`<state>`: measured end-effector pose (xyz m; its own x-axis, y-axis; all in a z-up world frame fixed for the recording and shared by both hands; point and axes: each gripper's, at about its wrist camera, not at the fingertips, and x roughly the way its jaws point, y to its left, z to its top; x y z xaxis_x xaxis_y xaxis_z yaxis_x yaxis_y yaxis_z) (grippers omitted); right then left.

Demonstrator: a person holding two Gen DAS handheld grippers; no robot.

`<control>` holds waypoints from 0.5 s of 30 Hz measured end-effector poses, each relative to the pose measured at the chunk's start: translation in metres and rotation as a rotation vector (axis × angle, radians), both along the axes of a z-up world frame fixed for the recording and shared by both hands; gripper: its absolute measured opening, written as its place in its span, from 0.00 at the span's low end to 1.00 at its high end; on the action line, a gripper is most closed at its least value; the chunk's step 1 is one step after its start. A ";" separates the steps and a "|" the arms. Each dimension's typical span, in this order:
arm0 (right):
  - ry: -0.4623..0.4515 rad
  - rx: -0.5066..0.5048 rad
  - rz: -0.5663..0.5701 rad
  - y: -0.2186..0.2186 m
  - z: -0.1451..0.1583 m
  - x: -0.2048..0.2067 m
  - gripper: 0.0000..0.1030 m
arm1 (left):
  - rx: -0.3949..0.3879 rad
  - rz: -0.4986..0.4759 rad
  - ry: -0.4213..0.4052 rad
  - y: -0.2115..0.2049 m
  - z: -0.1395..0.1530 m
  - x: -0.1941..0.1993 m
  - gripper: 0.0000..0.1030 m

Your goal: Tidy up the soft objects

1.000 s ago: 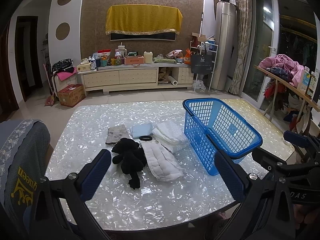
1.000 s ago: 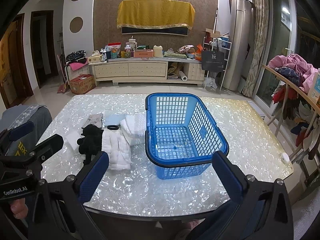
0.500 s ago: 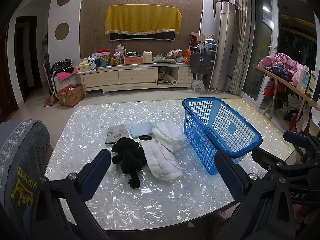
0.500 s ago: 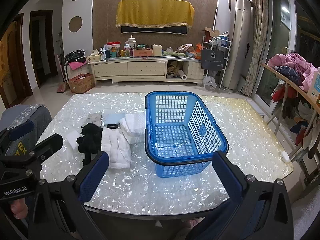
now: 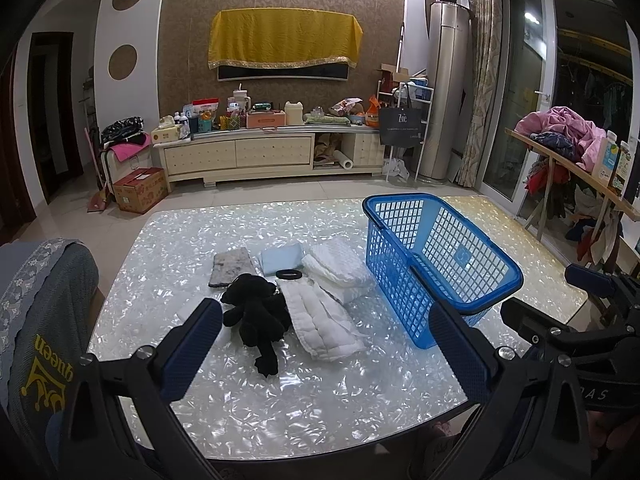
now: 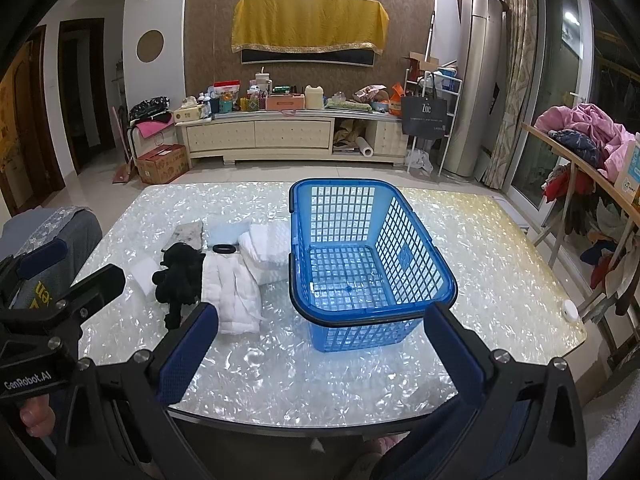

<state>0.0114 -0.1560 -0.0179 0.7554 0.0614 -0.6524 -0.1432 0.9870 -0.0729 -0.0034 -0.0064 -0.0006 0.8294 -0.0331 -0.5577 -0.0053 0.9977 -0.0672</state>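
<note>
Across the pearly, shell-patterned worktop (image 5: pixel 320 392) the soft things are laid out in a loose cluster to the left of a blue plastic basket (image 5: pixel 440 264), which is seen standing upright and holding nothing in the right wrist view (image 6: pixel 368 264). Just beside the basket's left wall a stack of folded white cloths (image 5: pixel 340 264) is set, and in front of it a long white quilted cloth (image 5: pixel 324 320) is spread flat, touching the stack. Against the quilted cloth's left edge a black plush toy (image 5: pixel 258 312) is lying, limbs sprawled. Behind the toy a grey speckled cloth (image 5: pixel 232 266) and a pale blue folded cloth (image 5: pixel 280 258) are placed side by side. A small white square pad (image 6: pixel 144 276) is seen left of the toy in the right wrist view. A black hair ring (image 5: pixel 290 275) is resting between the pale blue cloth and the quilted cloth.

Both tools are held above the near edge of the worktop, touching nothing. The left hand-held gripper (image 5: pixel 324 348) is held with its blue-padded fingers wide apart, the toy and quilted cloth framed between them. The right hand-held gripper (image 6: pixel 320 352) is likewise spread wide, facing the basket.
</note>
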 end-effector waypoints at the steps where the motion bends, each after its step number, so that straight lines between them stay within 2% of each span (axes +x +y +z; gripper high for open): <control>1: 0.000 0.000 0.000 0.000 0.000 0.000 1.00 | 0.001 0.000 0.001 0.000 0.000 0.000 1.00; 15: 0.000 0.005 0.002 -0.001 0.000 -0.001 1.00 | -0.006 -0.017 0.002 0.001 0.002 0.001 1.00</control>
<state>0.0103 -0.1571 -0.0178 0.7554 0.0660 -0.6519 -0.1447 0.9872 -0.0677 -0.0028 -0.0052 0.0014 0.8278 -0.0508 -0.5587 0.0118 0.9973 -0.0731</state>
